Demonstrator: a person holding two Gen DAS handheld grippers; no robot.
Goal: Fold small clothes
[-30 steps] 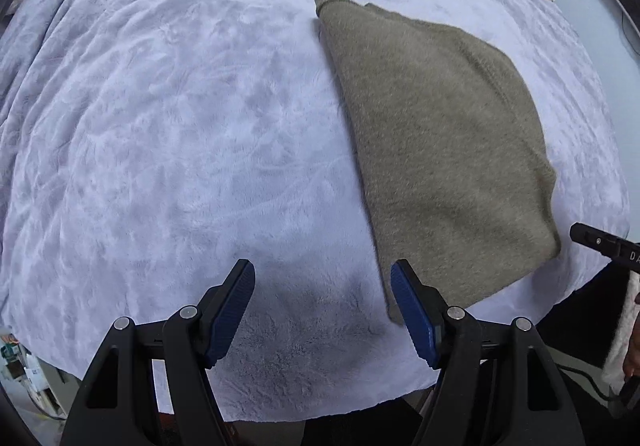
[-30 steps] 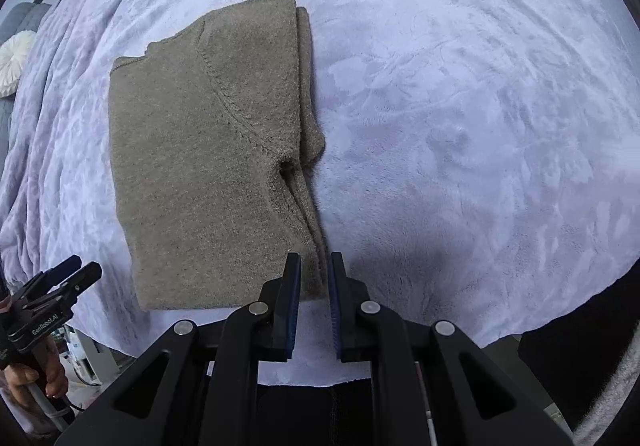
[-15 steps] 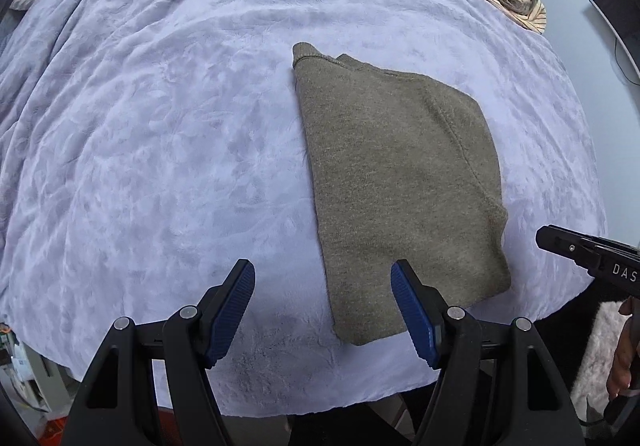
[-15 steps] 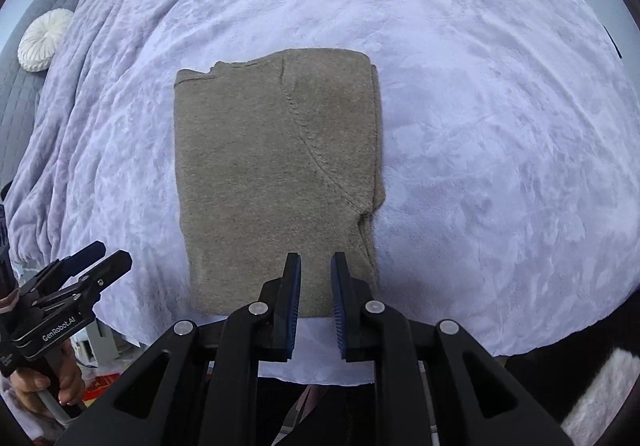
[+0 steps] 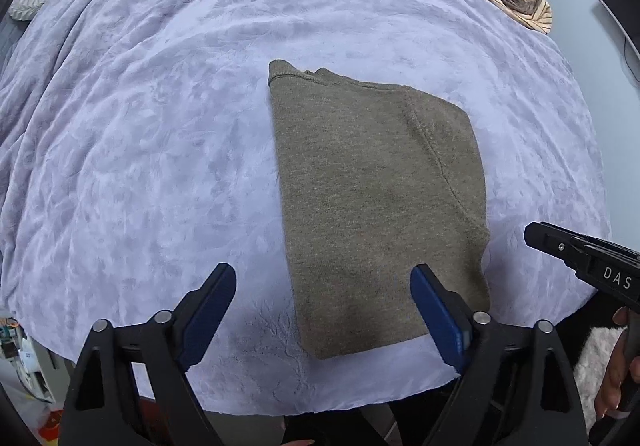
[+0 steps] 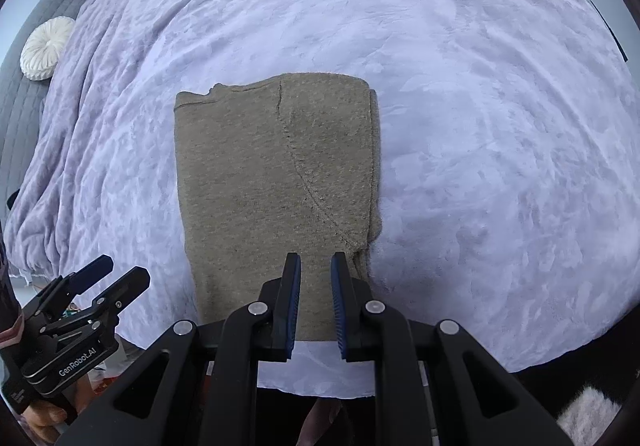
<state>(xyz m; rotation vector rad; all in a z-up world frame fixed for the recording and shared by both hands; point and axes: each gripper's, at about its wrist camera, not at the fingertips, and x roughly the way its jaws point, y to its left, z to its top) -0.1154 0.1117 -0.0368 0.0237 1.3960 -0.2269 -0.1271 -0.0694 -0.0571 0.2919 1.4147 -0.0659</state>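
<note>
One garment folded, both tools lifted clear.

Across the lavender blanket point(image 5: 160, 165) I see the olive sweater point(image 5: 376, 197) lying as a flat rectangle near the closest edge, smaller in view than a second ago since I've drawn back. My left gripper point(image 5: 322, 310) is opening wide with nothing between its pads; my right gripper point(image 6: 316, 302) stays narrow and empty. I judge this piece finished.

A bedroom at home: lavender blanket point(image 5: 160, 125), round pillow point(image 6: 42, 47).
</note>
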